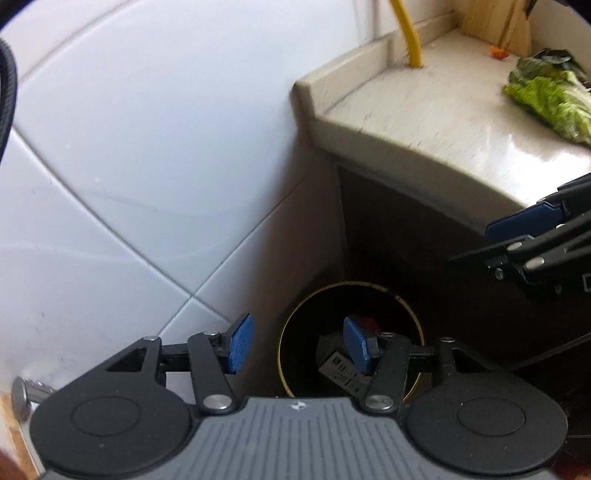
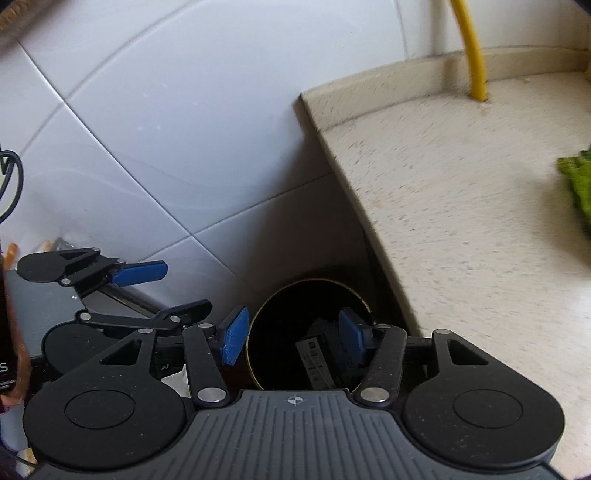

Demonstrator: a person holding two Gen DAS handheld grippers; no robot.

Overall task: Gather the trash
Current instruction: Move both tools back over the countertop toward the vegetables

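Your trash bin (image 1: 351, 338) sits low in the centre of both views, a dark round can with a thin gold rim, tucked on the floor between the tiled wall (image 1: 147, 147) and the end of the counter (image 1: 443, 122). That corner spot lets scraps from the worktop drop straight down, and it is probably why you hold both tools above its mouth.

Your left gripper (image 1: 297, 345) has its blue pads spread wide with nothing between them. Your right gripper (image 2: 293, 334) is likewise fully parted and empty. Both look down into the can, which reads to me as a drop just finished or a pause before going back for more.

Inside the bin there is a dark flat box with pale printing (image 2: 314, 362), and in the left view a hint of something reddish behind the right-hand pad (too dim to name). How full the can is, you cannot judge; its lower half is cut off by the gripper bodies.

The likely remaining trash is on the counter: a leafy green vegetable scrap (image 1: 550, 99) at the upper right of the left view, clipped by the frame edge in the right view. A small orange bit (image 1: 499, 52) lies near a wooden block (image 1: 495, 22), both blurred.

A yellow hose (image 2: 472, 51) rises from the counter's back corner, its top out of frame. At the left edge of the right view, some packaging and a cable are only partly visible.
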